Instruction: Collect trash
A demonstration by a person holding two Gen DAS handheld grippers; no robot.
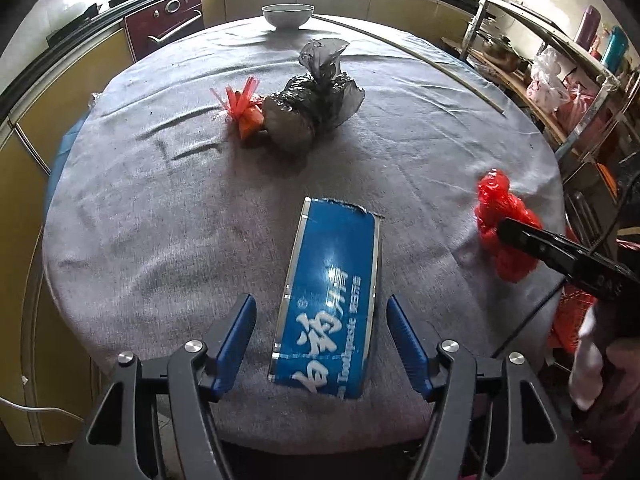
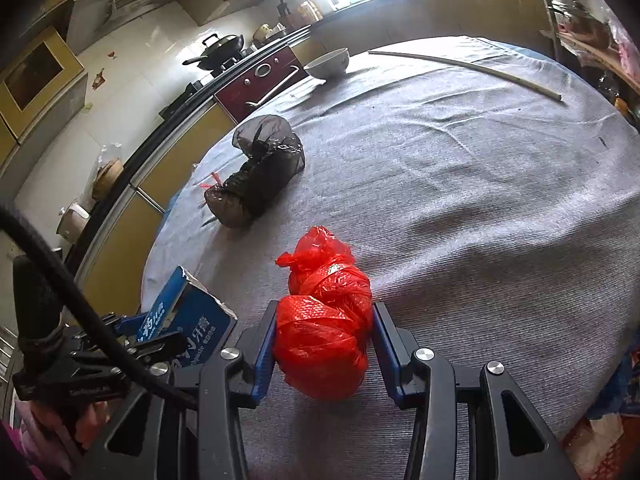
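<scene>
Left gripper (image 1: 321, 322): spread wide, blue pads on either side of the toothpaste box, clear gaps both sides, not touching it.
Toothpaste box (image 1: 330, 300): blue carton with white lettering and silver edges, far end torn open and ragged. Lies flat near the near edge of the tabletop, long side running away from the camera. In the right wrist view it looks tipped up, can't tell if it's really lifted.
Right gripper (image 2: 323, 344): pinching the red bag, both blue pads pressed right up against its sides.
Red bag (image 2: 326, 320): bright red crinkly plastic, knotted into a lumpy bundle with a loose tuft at the far end. Sits near the right edge of the tabletop, bottom looks like it's on the cloth.
Tabletop (image 1: 140, 220): round, covered in a wrinkly grey cloth.
Black bag (image 1: 316, 100): dark see-through plastic wrapped around something chunky, twisted top sticking up, around the middle.
Orange bag (image 1: 244, 110): small, tied, frilly top, touching the black bag's left side.
Stick (image 1: 420, 58): thin pale rod along the far right edge.
Bowl (image 1: 288, 15): white, upright, at the far edge.
</scene>
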